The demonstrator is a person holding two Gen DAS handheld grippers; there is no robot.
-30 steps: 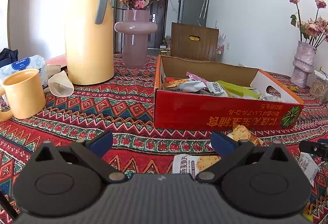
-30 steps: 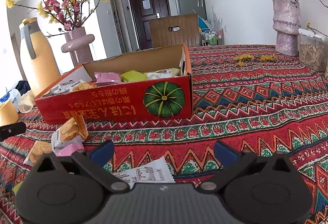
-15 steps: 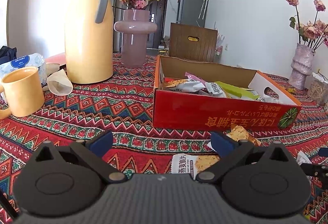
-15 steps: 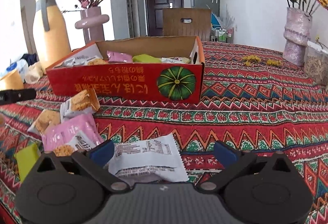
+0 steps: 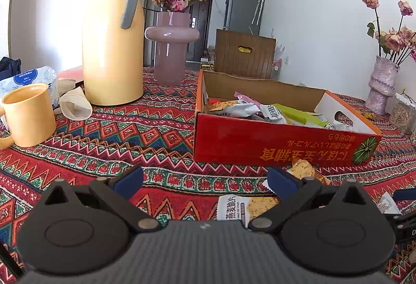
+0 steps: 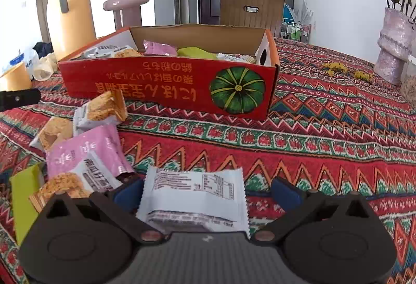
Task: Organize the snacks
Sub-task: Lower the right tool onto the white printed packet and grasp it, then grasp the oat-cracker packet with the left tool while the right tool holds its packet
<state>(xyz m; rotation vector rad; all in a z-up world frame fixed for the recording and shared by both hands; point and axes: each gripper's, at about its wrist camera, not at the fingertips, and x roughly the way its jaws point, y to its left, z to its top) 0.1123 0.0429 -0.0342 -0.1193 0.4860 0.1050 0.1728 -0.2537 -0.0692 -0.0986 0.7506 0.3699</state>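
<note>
The right tongs (image 6: pixel 206 189) stand apart, astride a white packet (image 6: pixel 195 197) lying flat on the bench (image 6: pixel 325 143), with the box (image 6: pixel 169 78) ahead of them. Best to lower until both tips straddle the packet's middle, then close gently so the wrapper doesn't slip. The left tongs (image 5: pixel 205 180) also stand apart, empty, a cracker packet (image 5: pixel 244 206) just ahead.

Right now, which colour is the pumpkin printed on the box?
Green with yellow stripes, on the pumpkin; clearest in the right wrist view.

Left black ribbed-plastic hand-held gripper (image 5: pixel 205 181): 2 round pivot discs, silver screws, blue finger pads (image 5: pixel 128 182). Right hand-held gripper (image 6: pixel 206 191): same build, copper-toned screws.
</note>
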